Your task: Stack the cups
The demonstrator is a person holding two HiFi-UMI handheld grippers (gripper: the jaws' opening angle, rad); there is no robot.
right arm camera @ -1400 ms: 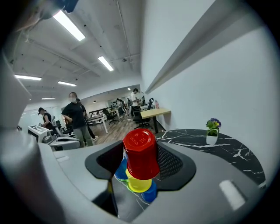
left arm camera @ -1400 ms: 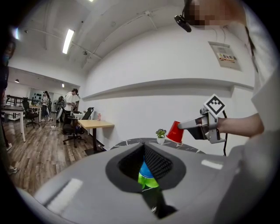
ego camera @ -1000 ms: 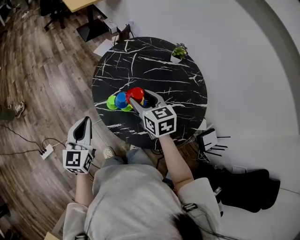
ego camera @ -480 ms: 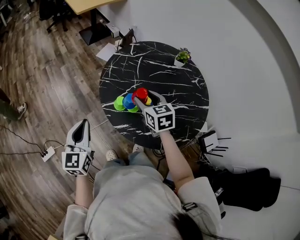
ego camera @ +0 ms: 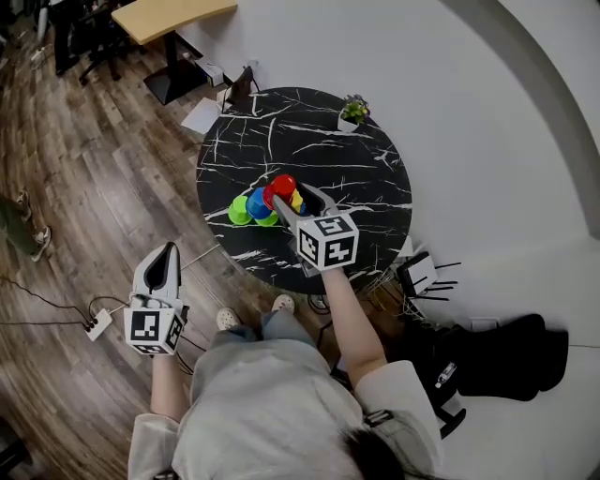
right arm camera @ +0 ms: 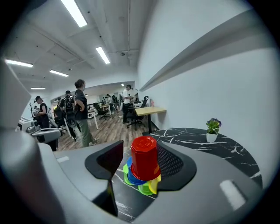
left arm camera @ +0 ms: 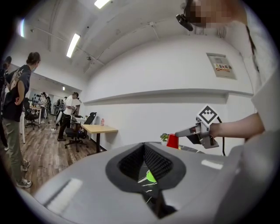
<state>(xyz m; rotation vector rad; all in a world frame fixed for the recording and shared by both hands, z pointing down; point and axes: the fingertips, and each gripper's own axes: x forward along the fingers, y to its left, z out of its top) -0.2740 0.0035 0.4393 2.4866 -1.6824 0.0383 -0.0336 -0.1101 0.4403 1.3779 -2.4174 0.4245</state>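
Note:
A red cup (ego camera: 283, 187) hangs upside down between the jaws of my right gripper (ego camera: 292, 195), which is shut on it just above the other cups. Below it on the black marble table (ego camera: 319, 141) sit a blue cup (ego camera: 258, 202), a green cup (ego camera: 239, 211) and a yellow cup (ego camera: 297, 200), close together. The right gripper view shows the red cup (right arm camera: 144, 162) over the blue cup (right arm camera: 131, 176), with green (right arm camera: 143, 189) and yellow (right arm camera: 154, 183) beneath. My left gripper (ego camera: 169, 251) is shut and empty, off the table's near left edge.
A small potted plant (ego camera: 353, 110) stands at the table's far edge. A wooden desk (ego camera: 169, 14) is beyond the table. A power strip (ego camera: 97, 323) with cables lies on the wood floor at left. A black bag (ego camera: 497, 361) sits right of the person. People stand in the room behind.
The left gripper has drifted a little, still shut and off the table. The right gripper stays over the cluster with the red cup in it.

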